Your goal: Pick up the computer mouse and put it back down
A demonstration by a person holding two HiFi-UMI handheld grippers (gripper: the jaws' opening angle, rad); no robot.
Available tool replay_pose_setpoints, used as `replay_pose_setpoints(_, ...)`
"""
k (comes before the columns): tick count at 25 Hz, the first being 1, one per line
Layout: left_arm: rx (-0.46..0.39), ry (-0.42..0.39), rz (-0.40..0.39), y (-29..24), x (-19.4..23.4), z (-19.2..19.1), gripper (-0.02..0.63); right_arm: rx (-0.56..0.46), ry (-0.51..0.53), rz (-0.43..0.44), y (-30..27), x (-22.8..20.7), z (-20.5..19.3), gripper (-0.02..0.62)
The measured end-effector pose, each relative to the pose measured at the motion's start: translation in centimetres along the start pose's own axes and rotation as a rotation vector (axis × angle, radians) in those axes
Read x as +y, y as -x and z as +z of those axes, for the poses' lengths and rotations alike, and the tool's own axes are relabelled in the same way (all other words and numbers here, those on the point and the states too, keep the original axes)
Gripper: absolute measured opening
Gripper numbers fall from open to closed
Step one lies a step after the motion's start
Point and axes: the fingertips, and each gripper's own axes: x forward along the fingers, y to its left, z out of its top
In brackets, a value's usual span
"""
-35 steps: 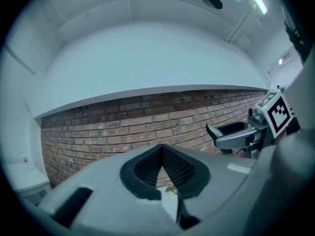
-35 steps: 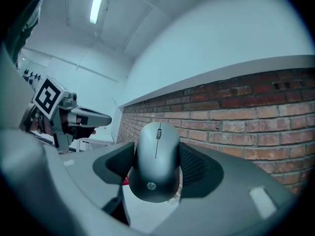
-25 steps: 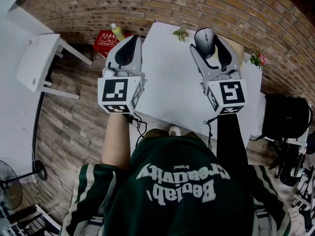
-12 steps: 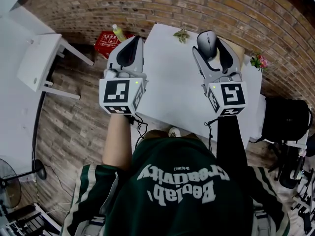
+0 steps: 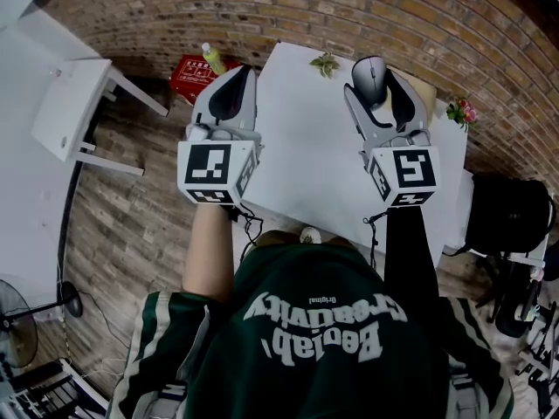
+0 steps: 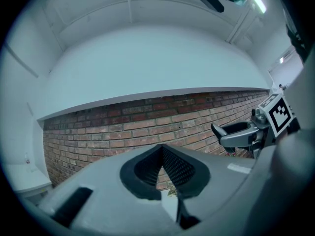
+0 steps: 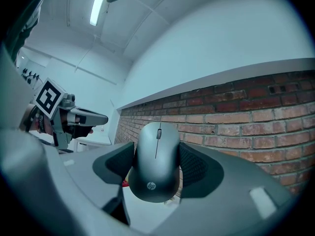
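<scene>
Mouse: a smooth, matte grey computer mouse, rounded and egg-like, with a thin seam and a scroll wheel along its top and a small round logo near the rear end.
Mouse position: clamped by its sides between the right gripper's pads, nose pointing away from the camera, over the far end of the table and apparently lifted off it.
Right gripper: grey moulded plastic shells with dark, ribbed pads; the jaws stand fairly wide, pressed on the mouse's two flanks.
Left gripper: the same grey shell and dark mesh-textured pads; the jaws are brought together, tips meeting, with nothing between them; it hangs over the table's left edge.
Marker cubes: white cubes with black square patterns, one behind the left jaws and one behind the right.
Table: flat, white, smooth rectangular top.
Wall: rough red-brown brick with pale mortar lines.
Floor: grey-brown wooden planks.
</scene>
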Motion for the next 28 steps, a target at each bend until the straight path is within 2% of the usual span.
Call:
replay_pose_setpoints(6, 0.002, -0.002, -0.011, -0.4, -0.2, -0.3, 0.000, 0.042, -0.004, 0.016, -0.9, 0.5, -1.7, 0.302)
replay_pose_setpoints(11, 0.005, -0.005, -0.023, -0.7, -0.4, -0.7, 0.000, 0.109, -0.024, 0.038, -1.8, 1.1, -4.8, 0.303)
replay_pose_setpoints(21, -0.017, -0.019, -0.031, -0.6, -1.0, -0.3, 0.000, 0.346, -0.062, 0.097, -2.0, 3.5, -15.9, 0.303)
replay_pose_setpoints(28, -0.007, -0.034, -0.019, -0.6, -0.7, -0.5, 0.000, 0.457, -0.119, 0.133, -1.8, 4.9, -21.3, 0.303)
